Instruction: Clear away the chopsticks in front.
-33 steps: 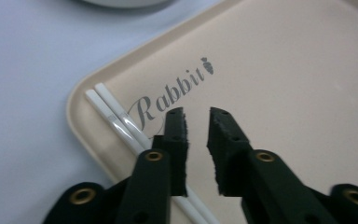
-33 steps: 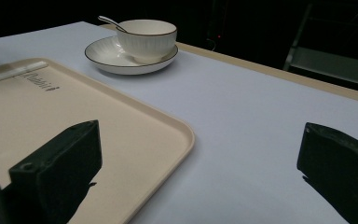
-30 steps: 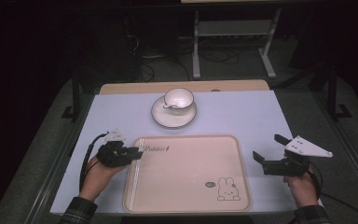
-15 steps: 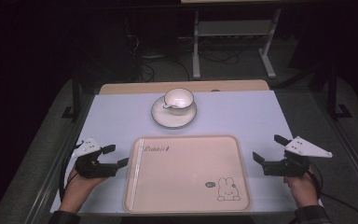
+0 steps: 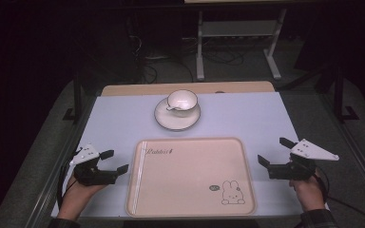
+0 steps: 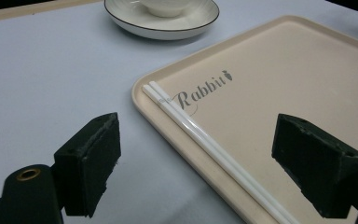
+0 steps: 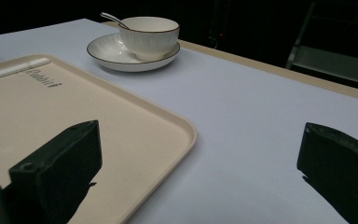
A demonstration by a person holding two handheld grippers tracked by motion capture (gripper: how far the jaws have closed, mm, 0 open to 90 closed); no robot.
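Observation:
A beige tray (image 5: 190, 209) with a rabbit drawing lies at the near middle of the table. A pair of white chopsticks (image 5: 141, 168) lies along the tray's left edge, also seen as chopsticks (image 6: 205, 140) in the left gripper view. Behind the tray a white cup (image 5: 181, 100) with a spoon in it stands on a saucer (image 5: 167, 121). My left gripper (image 5: 115, 161) is open left of the tray, holding nothing. To the right of the tray (image 7: 158, 121), my right gripper (image 5: 274, 152) is open and holds nothing.
The table top is covered by a pale blue sheet (image 5: 247, 118), with a wooden strip (image 5: 133, 89) along the far edge. A metal stand (image 5: 237, 33) is on the dark floor behind the table.
My left gripper has drawn back left and toward the near edge, away from the tray's left rim. The right gripper has stayed put.

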